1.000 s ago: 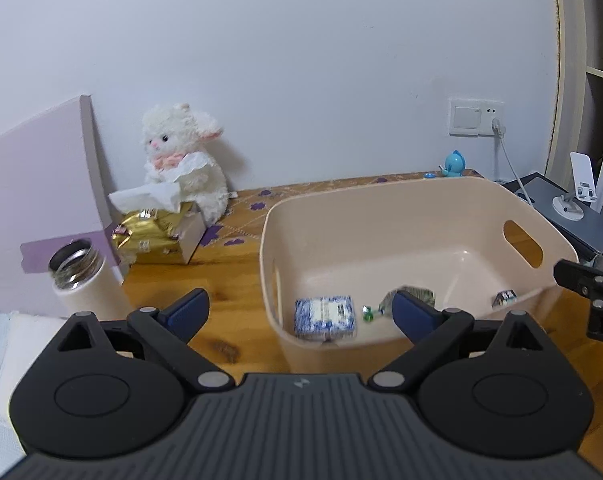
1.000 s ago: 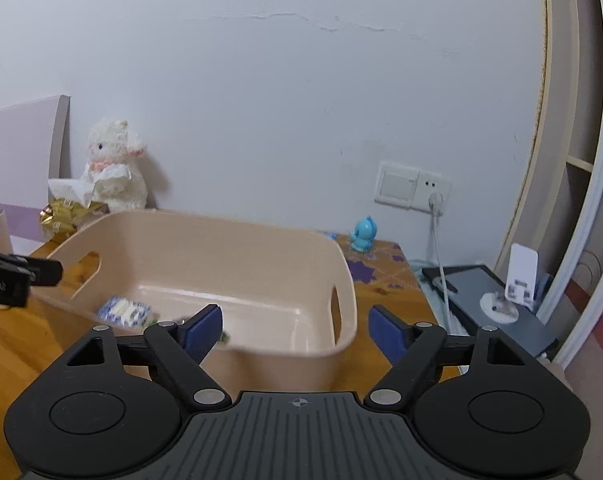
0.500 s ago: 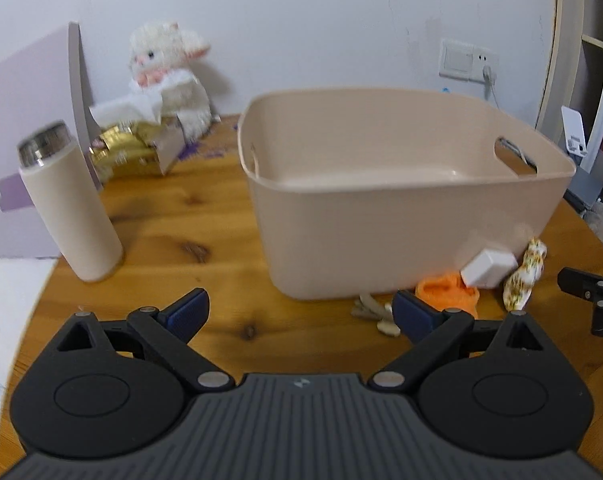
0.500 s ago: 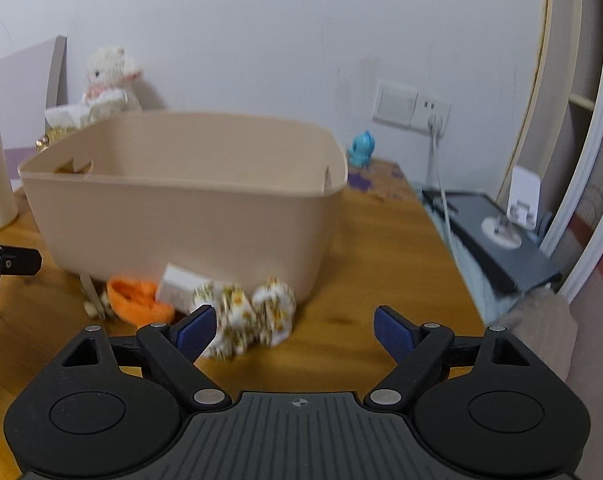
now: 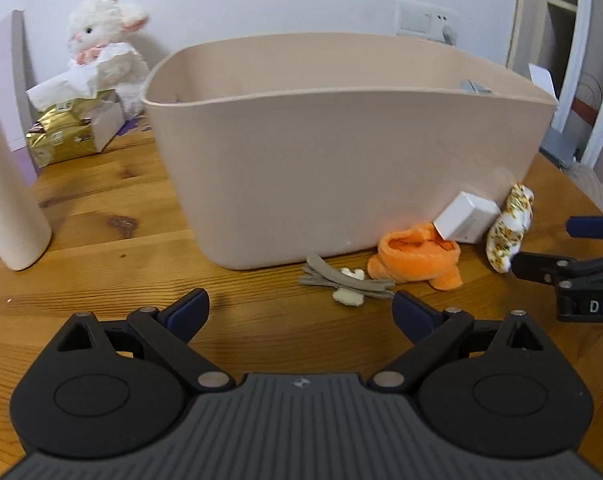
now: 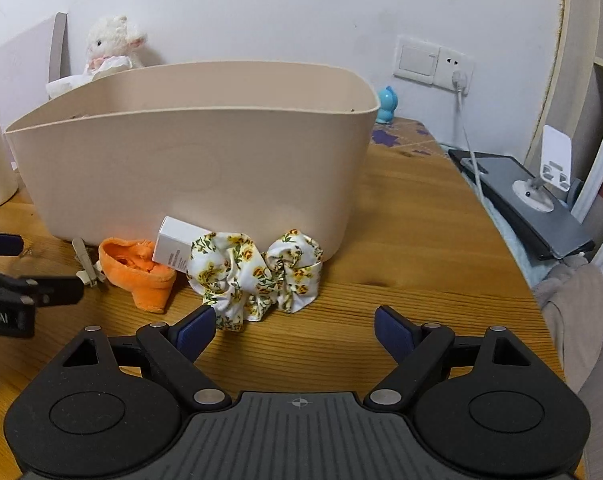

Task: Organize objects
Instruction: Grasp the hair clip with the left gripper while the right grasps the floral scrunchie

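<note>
Descent is the change: a second ago both cameras looked down into the beige bin point(image 5: 341, 152) from above its rim, and now the left gripper point(image 5: 299, 306) and right gripper point(image 6: 293, 322) sit low over the counter point(image 6: 413, 264), facing the bin's near wall, jaws spread wide and holding nothing. That reads as the start of a fresh pick, with four loose things lined up against the bin's foot: a grey hair clip point(image 5: 347, 282), an orange plush slipper point(image 6: 139, 270), a small white box point(image 6: 175, 248) leaning on it, and a floral scrunchie point(image 6: 257, 276). The scrunchie lies just ahead of the right gripper, its long axis running left to right across the view. The clip's long axis likewise runs roughly crosswise.
</note>
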A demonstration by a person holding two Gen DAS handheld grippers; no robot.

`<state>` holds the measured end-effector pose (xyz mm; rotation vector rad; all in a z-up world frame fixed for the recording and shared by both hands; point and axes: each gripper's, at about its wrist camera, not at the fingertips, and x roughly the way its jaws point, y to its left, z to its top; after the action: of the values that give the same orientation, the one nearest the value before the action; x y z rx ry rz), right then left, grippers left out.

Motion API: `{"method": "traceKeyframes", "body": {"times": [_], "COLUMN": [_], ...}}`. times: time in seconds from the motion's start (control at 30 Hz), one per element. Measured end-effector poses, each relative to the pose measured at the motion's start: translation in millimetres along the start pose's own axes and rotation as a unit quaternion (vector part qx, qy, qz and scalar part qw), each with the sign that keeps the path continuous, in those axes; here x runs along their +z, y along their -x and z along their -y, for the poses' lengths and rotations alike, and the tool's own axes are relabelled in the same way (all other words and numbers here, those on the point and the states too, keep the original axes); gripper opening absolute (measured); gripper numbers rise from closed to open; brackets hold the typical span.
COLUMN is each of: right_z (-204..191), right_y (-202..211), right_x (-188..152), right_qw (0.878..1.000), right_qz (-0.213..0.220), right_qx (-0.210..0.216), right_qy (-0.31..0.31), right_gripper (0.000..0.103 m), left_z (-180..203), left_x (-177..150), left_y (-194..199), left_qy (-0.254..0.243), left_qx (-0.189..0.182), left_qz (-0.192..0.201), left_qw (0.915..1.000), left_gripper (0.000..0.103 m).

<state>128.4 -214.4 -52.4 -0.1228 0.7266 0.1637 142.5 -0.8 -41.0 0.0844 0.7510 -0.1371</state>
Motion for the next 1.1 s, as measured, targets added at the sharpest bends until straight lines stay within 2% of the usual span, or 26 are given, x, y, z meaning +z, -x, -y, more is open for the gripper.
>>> {"method": "traceKeyframes", "body": {"times": [0.27, 0.37, 0.47, 0.57, 0.67, 0.73, 0.9, 1.1], "right_z": [-5, -5, -7, -8, -13, -17, -21, -18], "right_y": [-9, -13, -17, -14, -13, -12, -10, -7], "right_x": [6, 8, 7, 6, 5, 5, 4, -1], "right_qw": [1.0, 1.0, 1.0, 0.999, 0.999, 0.999, 0.999, 1.0], "right_qz": [-0.003, -0.006, -0.012, -0.009, -0.004, -0.002, -0.001, 0.003], "right_qx": [0.009, 0.012, 0.02, 0.03, 0.032, 0.033, 0.032, 0.025], "right_qy": [0.011, 0.008, 0.004, 0.004, 0.017, 0.022, 0.025, 0.019], "right_gripper": [0.087, 0.081, 0.07, 0.055, 0.043, 0.032, 0.009, 0.006], "left_z": [8, 6, 5, 4, 3, 3, 4, 2], "left_x": [0, 2, 2, 2, 3, 3, 2, -3], "left_y": [-17, -23, -23, -20, -18, -16, -14, -8], "left_qy": [-0.011, 0.001, -0.001, -0.005, -0.005, -0.005, -0.005, -0.005], "left_qx": [-0.018, -0.02, -0.02, -0.023, -0.025, -0.026, -0.026, -0.034], "left_qz": [-0.002, 0.0, 0.006, 0.012, 0.016, 0.018, 0.017, 0.018], "left_qw": [0.9998, 0.9998, 0.9998, 0.9996, 0.9995, 0.9995, 0.9995, 0.9993], "left_gripper": [0.098, 0.098, 0.094, 0.085, 0.07, 0.06, 0.06, 0.059]}}
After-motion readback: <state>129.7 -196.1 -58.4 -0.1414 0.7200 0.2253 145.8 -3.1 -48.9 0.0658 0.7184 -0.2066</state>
